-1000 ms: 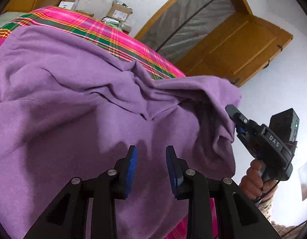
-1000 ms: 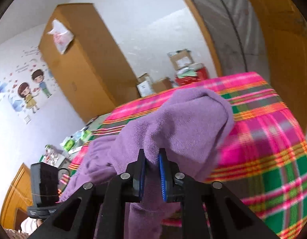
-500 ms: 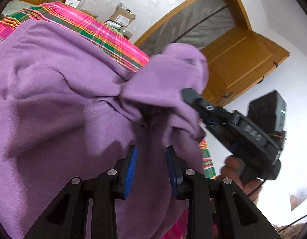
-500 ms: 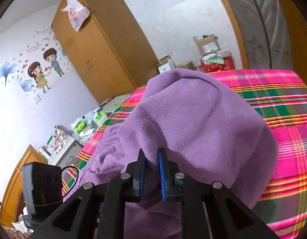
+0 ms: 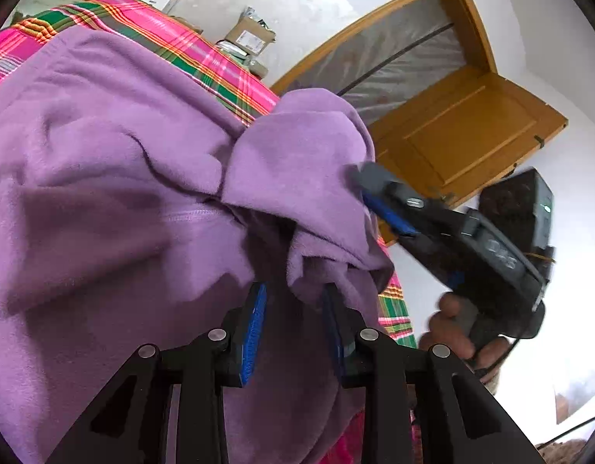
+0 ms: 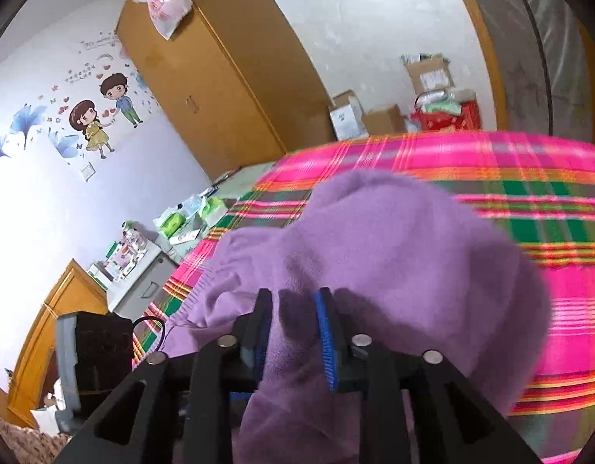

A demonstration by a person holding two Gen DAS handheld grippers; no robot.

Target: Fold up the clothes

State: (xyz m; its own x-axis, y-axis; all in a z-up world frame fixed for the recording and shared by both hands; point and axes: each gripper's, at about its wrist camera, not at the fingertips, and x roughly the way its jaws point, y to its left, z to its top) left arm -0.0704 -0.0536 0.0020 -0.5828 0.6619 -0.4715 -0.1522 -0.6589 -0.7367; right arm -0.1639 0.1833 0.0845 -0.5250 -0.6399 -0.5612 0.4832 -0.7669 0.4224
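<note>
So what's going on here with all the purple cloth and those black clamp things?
A person is folding a purple garment on a bed with a plaid cover, using a hand-held gripper in each hand. The right gripper has brought a flap of the garment over the rest, and its jaws are opening with cloth between them. The left gripper is open, with a fold hanging between its jaws.

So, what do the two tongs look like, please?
Both are black plastic. The left tongs and right tongs have blue ribbed pads and round silver screws on angular, cut-out fingers. The right one's body carries white letters, a boxy black block behind with a small green light, and a thin cable.
</note>
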